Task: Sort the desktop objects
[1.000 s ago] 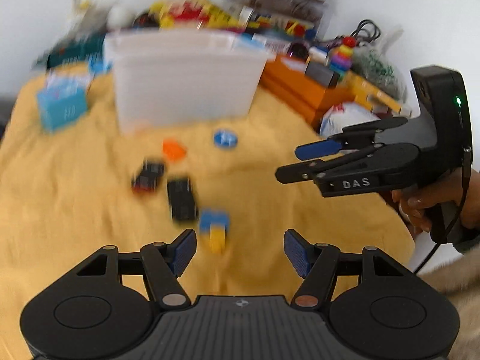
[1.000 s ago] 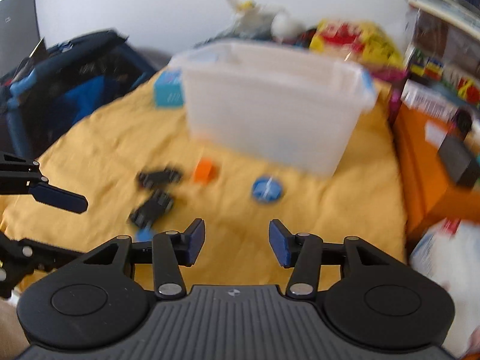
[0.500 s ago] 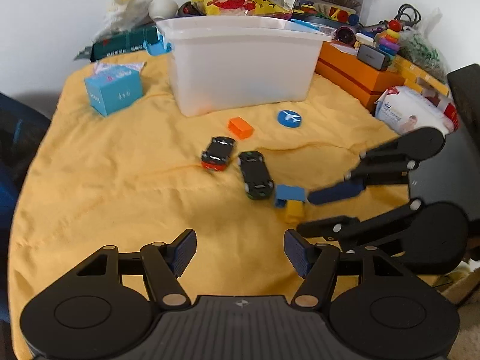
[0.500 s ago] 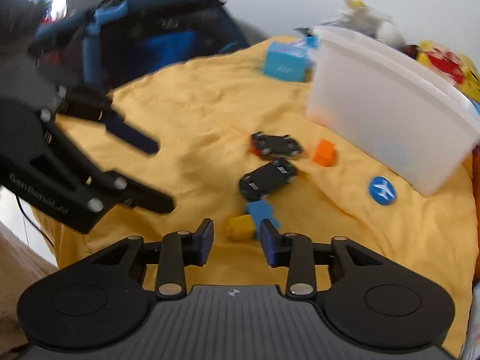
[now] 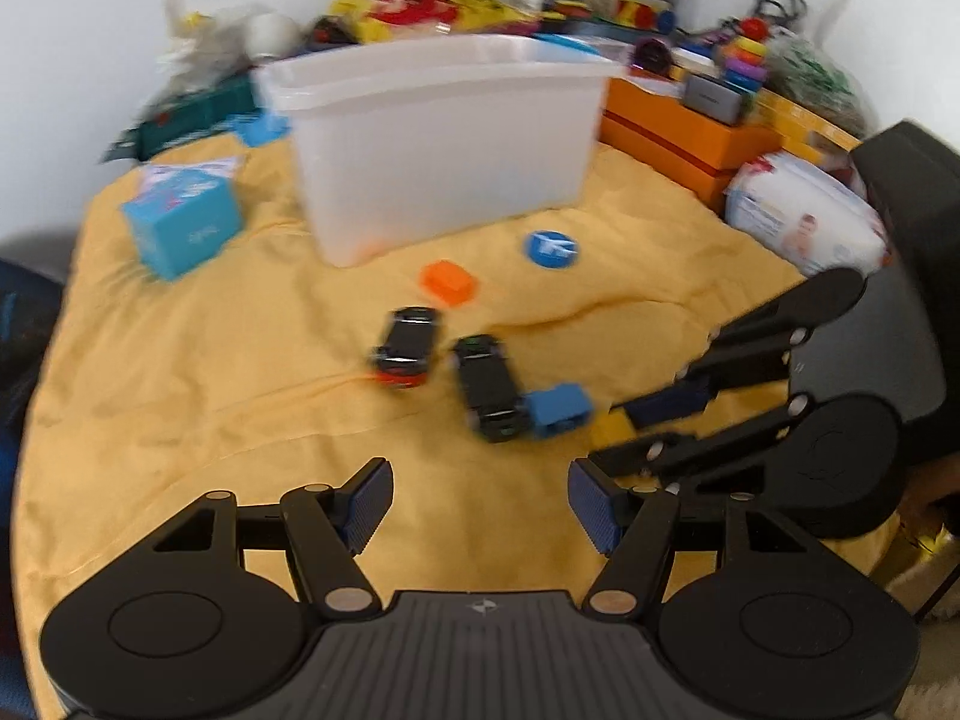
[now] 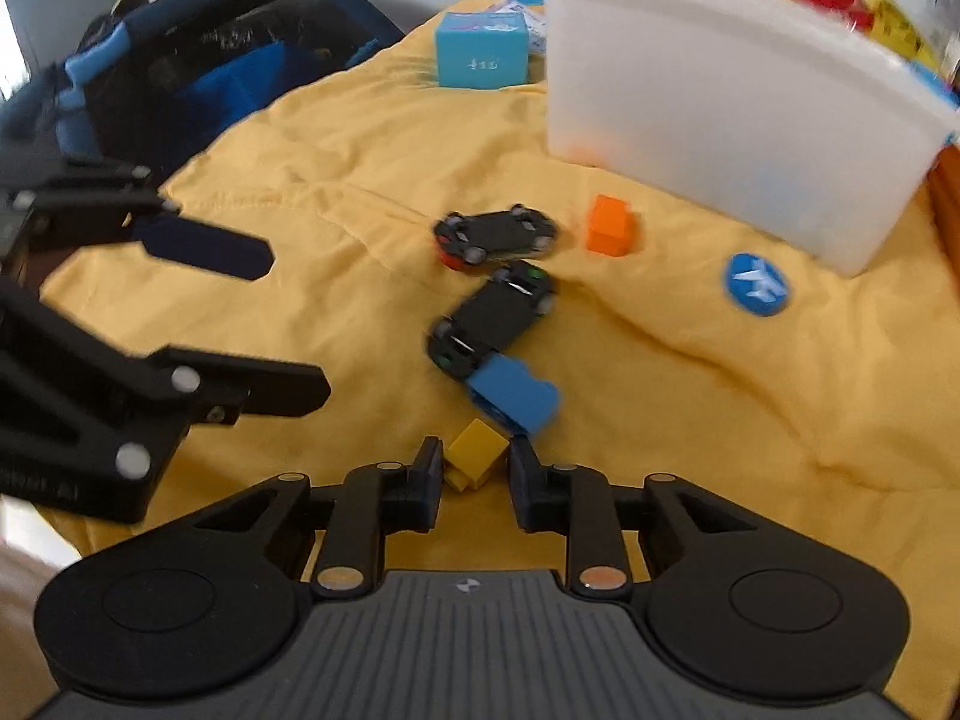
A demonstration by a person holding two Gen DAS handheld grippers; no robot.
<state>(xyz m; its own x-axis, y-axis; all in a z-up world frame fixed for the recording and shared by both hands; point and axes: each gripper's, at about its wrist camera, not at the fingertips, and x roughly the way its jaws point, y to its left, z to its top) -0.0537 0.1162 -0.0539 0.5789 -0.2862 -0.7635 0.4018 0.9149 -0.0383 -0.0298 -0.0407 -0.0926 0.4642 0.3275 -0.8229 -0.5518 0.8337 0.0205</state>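
Note:
On the yellow cloth [image 6: 336,180] my right gripper [image 6: 475,463] has a small yellow block [image 6: 477,450] between its pads; the jaws are closing and both pads touch the block. A blue block [image 6: 516,396] lies just beyond it, against a black toy car with green trim [image 6: 495,318]. A second black car with red trim [image 6: 495,231], an orange block [image 6: 611,233] and a blue disc [image 6: 757,283] lie further on. My left gripper [image 5: 480,501] hovers open and empty near the front edge, left of the right gripper [image 5: 612,429].
A translucent white bin [image 5: 438,138] stands behind the toys. A light-blue box [image 5: 183,222] sits to its left, orange boxes [image 5: 678,126] and a pack of wipes [image 5: 804,219] to its right. A dark bag [image 6: 198,60] lies beyond the cloth's left edge. Clutter lines the wall.
My right gripper came down and leftward to the yellow block and narrowed its jaws around it. The left gripper stayed open and barely shifted.

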